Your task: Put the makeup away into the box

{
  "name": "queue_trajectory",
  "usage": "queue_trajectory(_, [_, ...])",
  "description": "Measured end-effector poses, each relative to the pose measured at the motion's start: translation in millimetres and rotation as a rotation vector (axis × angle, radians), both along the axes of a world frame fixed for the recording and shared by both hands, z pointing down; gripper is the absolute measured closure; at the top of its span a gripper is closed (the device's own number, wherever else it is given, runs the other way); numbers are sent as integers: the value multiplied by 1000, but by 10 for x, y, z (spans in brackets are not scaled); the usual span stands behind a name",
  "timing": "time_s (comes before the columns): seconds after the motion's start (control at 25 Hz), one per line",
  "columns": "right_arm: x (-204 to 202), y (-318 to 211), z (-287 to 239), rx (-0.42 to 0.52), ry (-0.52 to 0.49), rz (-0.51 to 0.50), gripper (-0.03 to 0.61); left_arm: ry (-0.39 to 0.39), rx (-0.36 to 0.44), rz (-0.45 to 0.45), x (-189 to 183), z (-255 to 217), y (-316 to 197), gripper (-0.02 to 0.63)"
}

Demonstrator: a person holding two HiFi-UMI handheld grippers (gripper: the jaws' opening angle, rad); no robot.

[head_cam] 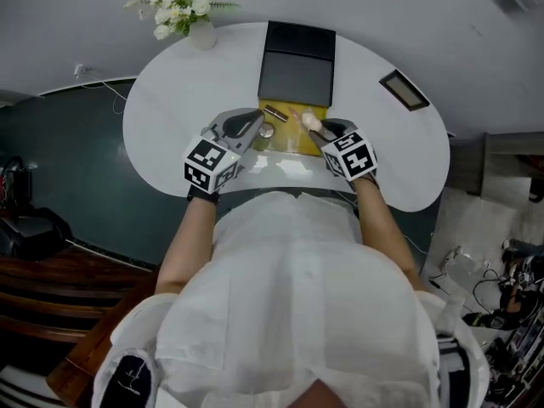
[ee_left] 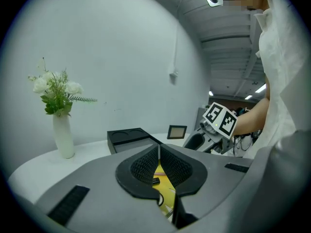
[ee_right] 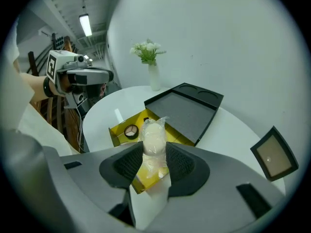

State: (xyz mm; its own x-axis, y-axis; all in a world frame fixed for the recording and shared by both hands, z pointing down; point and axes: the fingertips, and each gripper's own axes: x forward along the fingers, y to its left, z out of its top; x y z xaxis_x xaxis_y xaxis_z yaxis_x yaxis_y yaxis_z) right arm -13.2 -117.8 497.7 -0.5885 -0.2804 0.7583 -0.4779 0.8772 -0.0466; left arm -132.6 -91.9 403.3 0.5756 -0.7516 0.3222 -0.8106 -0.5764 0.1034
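Two pieces of makeup, a round compact (head_cam: 267, 131) and a slim brown tube (head_cam: 274, 111), are seen lying in the yellow box (head_cam: 293, 141) on the white desk (head_cam: 170, 117), so that part of the task is judged done. A third piece, a cream sponge wrapped in clear plastic (ee_right: 153, 135), is clamped between the pads of the right gripper (ee_right: 151, 154) and is held over the near end of the yellow box. It is not yet set down inside, as far as can be told. The left gripper (ee_left: 159, 152) is held beside the box with its jaws brought together and nothing between them.

No other loose makeup is made out on the desk. What is left is judged to be placing the sponge in the box, releasing it, and probably closing the box. The black foam-lined part (head_cam: 297, 66) just behind the yellow one is taken for the lid, and it stands open.
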Motion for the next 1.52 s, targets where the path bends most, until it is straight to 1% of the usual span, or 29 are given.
queue_trajectory(0.2, [-149, 276, 148, -5, 44, -28, 431, 6, 30, 15, -183, -93, 189, 588])
queue_trajectory(0.36, [-167, 300, 219, -8, 72, -33, 423, 9, 43, 31, -216, -134, 170, 588])
queue_trajectory(0.44, [-151, 267, 217, -14, 70, -19, 407, 11, 47, 42, -200, -154, 119, 588])
queue_trajectory(0.56, [-125, 216, 122, -10, 36, 25, 407, 12, 56, 56, -187, -193, 79, 588])
queue_trajectory(0.72, [-54, 109, -102, 16, -54, 108, 407, 19, 63, 42, -259, -204, 48, 588])
queue_trajectory(0.8, [9, 19, -272, 42, -125, 161, 407, 25, 68, 17, -341, -222, 21, 588])
queue_trajectory(0.88, [110, -65, -502, 80, -218, 230, 408, 40, 76, -20, -453, -281, 16, 588])
queue_trajectory(1.08, [510, -246, -1169, 238, -469, 397, 466, 82, 132, -133, -801, -551, -18, 588])
queue_trajectory(1.2, [795, -318, -1520, 343, -586, 470, 524, 96, 190, -177, -944, -772, -61, 588])
queue_trajectory(1.28, [970, -330, -1738, 407, -636, 512, 550, 98, 236, -195, -1009, -953, -61, 588])
queue_trajectory(1.4, [1200, -336, -2017, 493, -673, 555, 561, 100, 298, -208, -1064, -1207, -61, 588])
queue_trajectory(1.52, [1360, -325, -2274, 543, -725, 581, 566, 109, 350, -218, -1097, -1436, -68, 588])
